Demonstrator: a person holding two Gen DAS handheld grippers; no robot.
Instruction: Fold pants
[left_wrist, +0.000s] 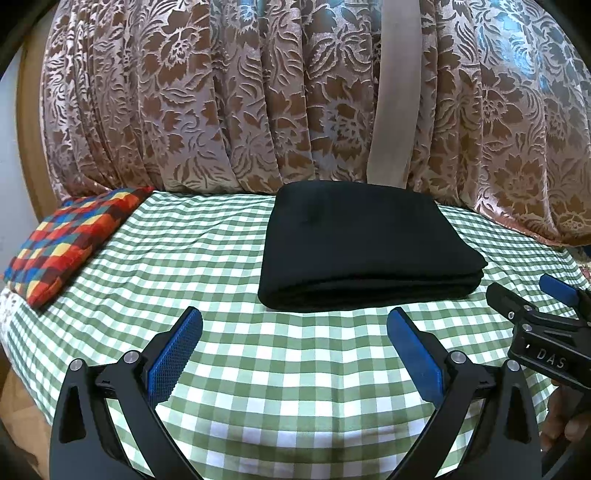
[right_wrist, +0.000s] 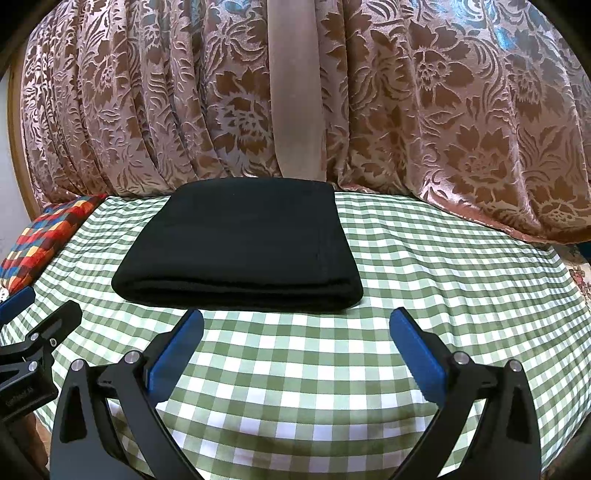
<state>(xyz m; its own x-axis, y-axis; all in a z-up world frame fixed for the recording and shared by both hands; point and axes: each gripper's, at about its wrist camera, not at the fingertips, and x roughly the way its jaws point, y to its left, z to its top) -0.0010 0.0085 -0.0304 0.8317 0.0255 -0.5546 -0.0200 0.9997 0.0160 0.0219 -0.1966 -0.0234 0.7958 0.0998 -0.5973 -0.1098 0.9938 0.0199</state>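
The black pants lie folded into a thick neat rectangle on the green-and-white checked cloth, close to the curtain. My left gripper hovers in front of the fold's near edge, jaws wide open, nothing between the blue pads. In the right wrist view the same pants sit ahead and slightly left of my right gripper, which is also wide open and empty. Each gripper shows in the other's view: the right one at the right edge, the left one at the left edge.
A brown floral curtain hangs right behind the pants. A multicoloured checked cushion lies at the far left of the cloth. A hand shows at the lower right. The cloth's edge drops off at the left.
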